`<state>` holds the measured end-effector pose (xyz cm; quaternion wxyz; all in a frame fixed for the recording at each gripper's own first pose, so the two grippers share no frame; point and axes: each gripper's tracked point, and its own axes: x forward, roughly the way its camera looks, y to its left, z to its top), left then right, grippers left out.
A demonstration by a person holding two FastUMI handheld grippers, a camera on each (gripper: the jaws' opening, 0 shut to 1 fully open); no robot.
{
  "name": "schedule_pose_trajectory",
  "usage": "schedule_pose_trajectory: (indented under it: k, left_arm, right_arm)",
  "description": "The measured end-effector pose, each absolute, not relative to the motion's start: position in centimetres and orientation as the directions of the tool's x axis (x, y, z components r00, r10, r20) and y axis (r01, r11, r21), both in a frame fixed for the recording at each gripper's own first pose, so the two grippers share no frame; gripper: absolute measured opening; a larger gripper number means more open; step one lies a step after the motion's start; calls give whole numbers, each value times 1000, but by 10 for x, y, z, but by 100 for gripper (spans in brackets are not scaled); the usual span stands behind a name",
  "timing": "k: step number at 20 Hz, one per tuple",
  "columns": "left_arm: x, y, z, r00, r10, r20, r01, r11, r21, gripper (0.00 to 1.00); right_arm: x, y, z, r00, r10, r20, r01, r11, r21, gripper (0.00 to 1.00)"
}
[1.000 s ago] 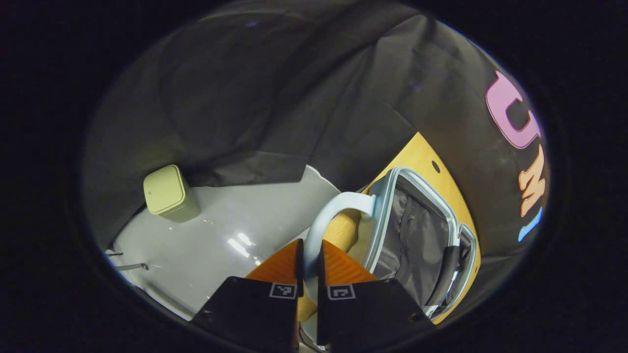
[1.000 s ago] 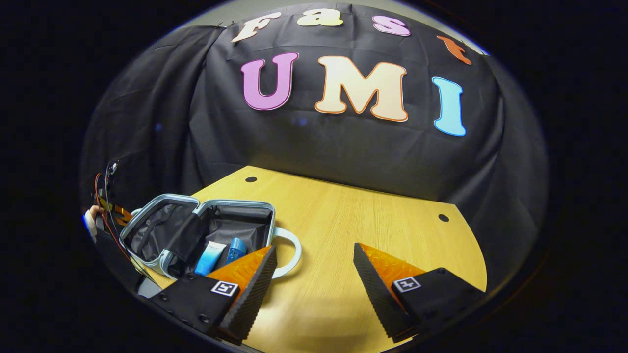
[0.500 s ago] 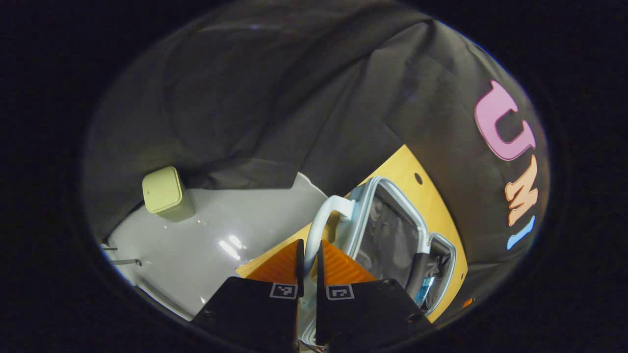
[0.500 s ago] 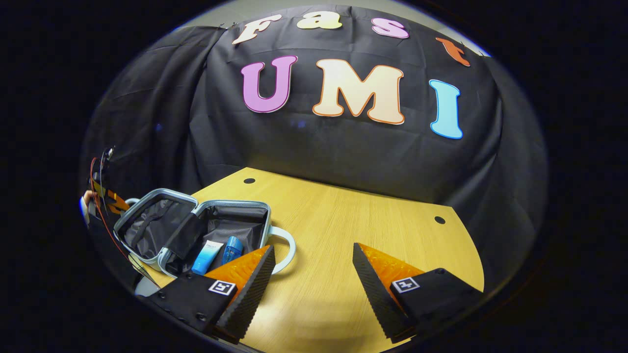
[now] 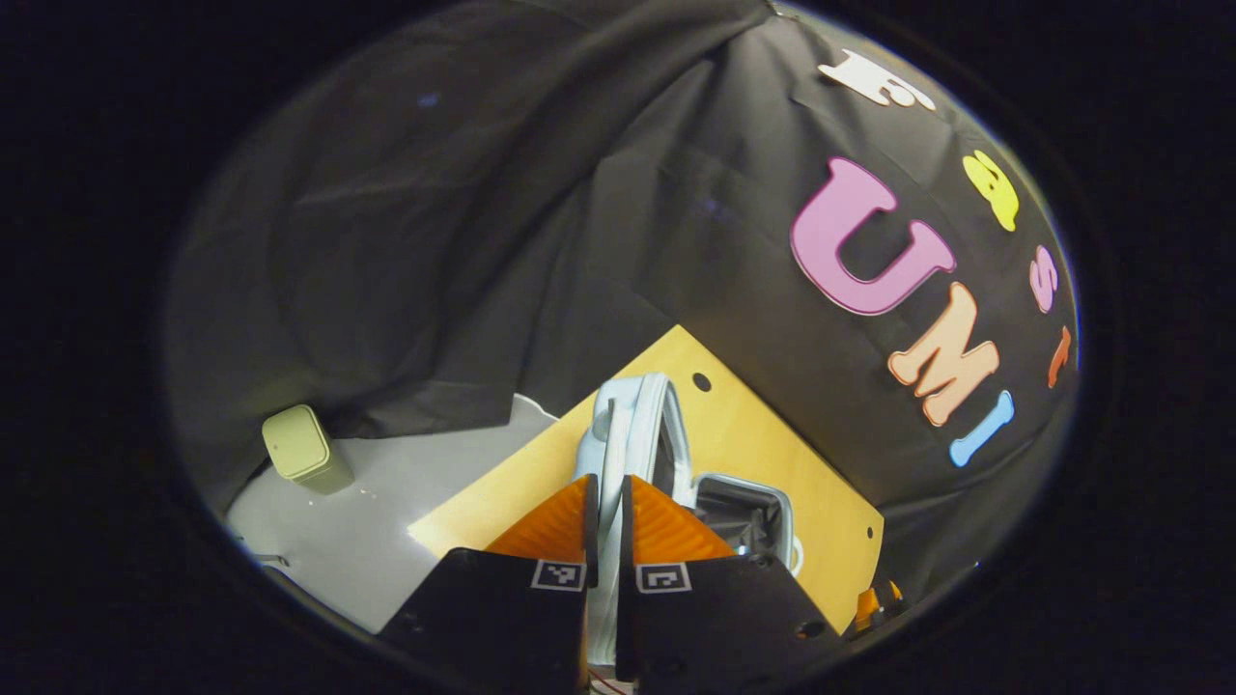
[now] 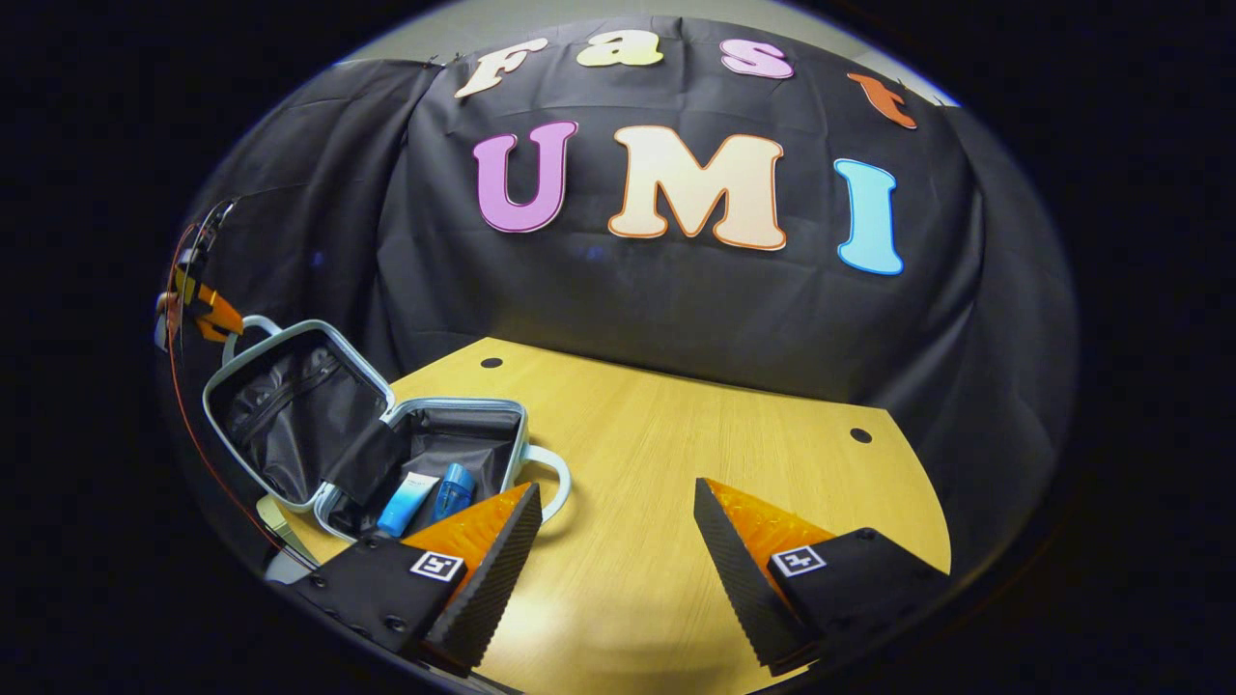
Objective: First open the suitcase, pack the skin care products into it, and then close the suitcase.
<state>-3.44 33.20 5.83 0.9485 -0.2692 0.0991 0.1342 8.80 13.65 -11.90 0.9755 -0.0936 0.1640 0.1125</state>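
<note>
In the right gripper view, the left claw [image 6: 198,304] sits at the far left, pinching the pale handle [image 6: 243,328] on the raised lid [image 6: 290,410] of the suitcase [image 6: 425,454]. The lid stands tilted up from the hinge, its dark lining and zip pocket facing the counter [image 6: 676,434]. Just right of it the lower half lies flat on the wooden counter near the left edge, and inside it rest a light blue tube [image 6: 406,504] and a darker blue bottle [image 6: 452,492], side by side and touching or nearly so. A second pale handle [image 6: 552,473] juts from the lower half's right side. Farther right, the right claw [image 6: 618,526] hovers above bare counter, spread wide with nothing between its fingers.

In the left gripper view, a pale green bin [image 5: 301,449] stands on the grey floor [image 5: 386,512] at left. Right of it, the left claw [image 5: 604,507] is closed narrow on the lid's handle [image 5: 608,454], both fingers pressing it, with the lid [image 5: 649,425] seen edge-on and the lower half [image 5: 744,507] beyond.
</note>
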Motion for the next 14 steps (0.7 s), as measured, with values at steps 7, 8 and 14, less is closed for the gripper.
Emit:
schedule_pose_trajectory:
  k: [7,8,14]
  left_arm:
    - [-14,212,108,977,94,-189,-163,904,-395,7]
    - [-8,196,111,979,75,-188,-143,914,-380,7]
    - [37,89,106,976,-88,-199,12,936,-353,7]
  right_arm:
    - [71,104,-115,927,186,-327,-237,964,-123,100]
    - [69,99,-114,928,184,-324,-233,965,-120,100]
    - [66,62,-91,944,151,-294,-183,979,-85,100]
